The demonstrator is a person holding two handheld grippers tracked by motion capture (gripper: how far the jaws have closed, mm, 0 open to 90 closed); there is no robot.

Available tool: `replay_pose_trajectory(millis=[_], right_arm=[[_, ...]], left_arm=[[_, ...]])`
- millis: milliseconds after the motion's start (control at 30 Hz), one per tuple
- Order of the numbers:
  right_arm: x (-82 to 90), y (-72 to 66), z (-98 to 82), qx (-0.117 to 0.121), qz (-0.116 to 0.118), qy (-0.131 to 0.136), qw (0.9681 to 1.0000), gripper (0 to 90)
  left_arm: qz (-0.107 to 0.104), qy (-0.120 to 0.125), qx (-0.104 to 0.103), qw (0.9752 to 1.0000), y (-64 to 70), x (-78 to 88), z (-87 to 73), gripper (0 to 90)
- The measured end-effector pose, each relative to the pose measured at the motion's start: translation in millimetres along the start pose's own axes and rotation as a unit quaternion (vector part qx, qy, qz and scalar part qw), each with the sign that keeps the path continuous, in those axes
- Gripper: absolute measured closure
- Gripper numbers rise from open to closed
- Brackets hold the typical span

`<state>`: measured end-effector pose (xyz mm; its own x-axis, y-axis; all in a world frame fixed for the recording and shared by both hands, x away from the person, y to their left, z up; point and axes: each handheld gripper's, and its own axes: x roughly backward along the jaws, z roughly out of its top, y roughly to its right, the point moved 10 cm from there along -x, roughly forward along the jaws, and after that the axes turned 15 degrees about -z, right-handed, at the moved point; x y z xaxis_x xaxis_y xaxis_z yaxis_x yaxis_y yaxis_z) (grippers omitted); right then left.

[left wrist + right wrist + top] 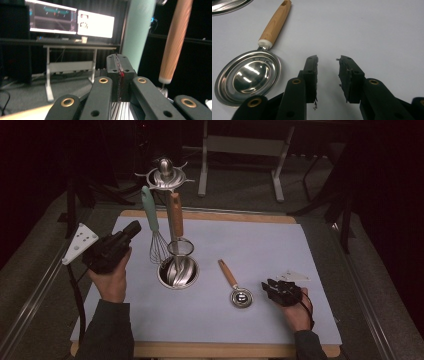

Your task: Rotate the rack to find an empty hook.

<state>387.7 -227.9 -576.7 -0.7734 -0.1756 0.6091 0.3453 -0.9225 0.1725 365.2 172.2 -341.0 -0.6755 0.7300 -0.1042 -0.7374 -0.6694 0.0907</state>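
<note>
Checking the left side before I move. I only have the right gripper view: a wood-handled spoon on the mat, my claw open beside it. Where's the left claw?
Observer: The left claw is up by the utensil rack, just left of the teal-handled whisk hanging there.
Operator: Gripping the whisk?
Observer: No. In the left gripper view its jaws are shut with nothing between them, and the teal handle stands beyond the tips.
Operator: Anything else on that rack?
Observer: A wood-handled strainer hangs right beside the whisk.
</note>
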Motion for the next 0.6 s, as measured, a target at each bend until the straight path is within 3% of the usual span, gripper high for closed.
replay_pose_trajectory(millis=[167, 300, 600], right_arm=[[-0.9, -1.8, -2.8, -0.002, 0.003, -0.006, 1.0000, 72.2], [1.9, -4.8, -0.7, -0.007, 0.019, -0.005, 0.9998, 78.2], [4.8, -7.9, 0.4, -0.004, 0.036, 0.001, 0.9993, 82.3]], left_arm=[[-0.017, 0.021, -0.029, 0.9992, 13.4, -8.5, 29.0, 90.0], [-0.023, 0.038, -0.047, 0.9979, 23.7, -12.3, 43.3, 90.0], [-0.026, 0.061, -0.061, 0.9960, 30.7, -21.8, 66.1, 90.0]])
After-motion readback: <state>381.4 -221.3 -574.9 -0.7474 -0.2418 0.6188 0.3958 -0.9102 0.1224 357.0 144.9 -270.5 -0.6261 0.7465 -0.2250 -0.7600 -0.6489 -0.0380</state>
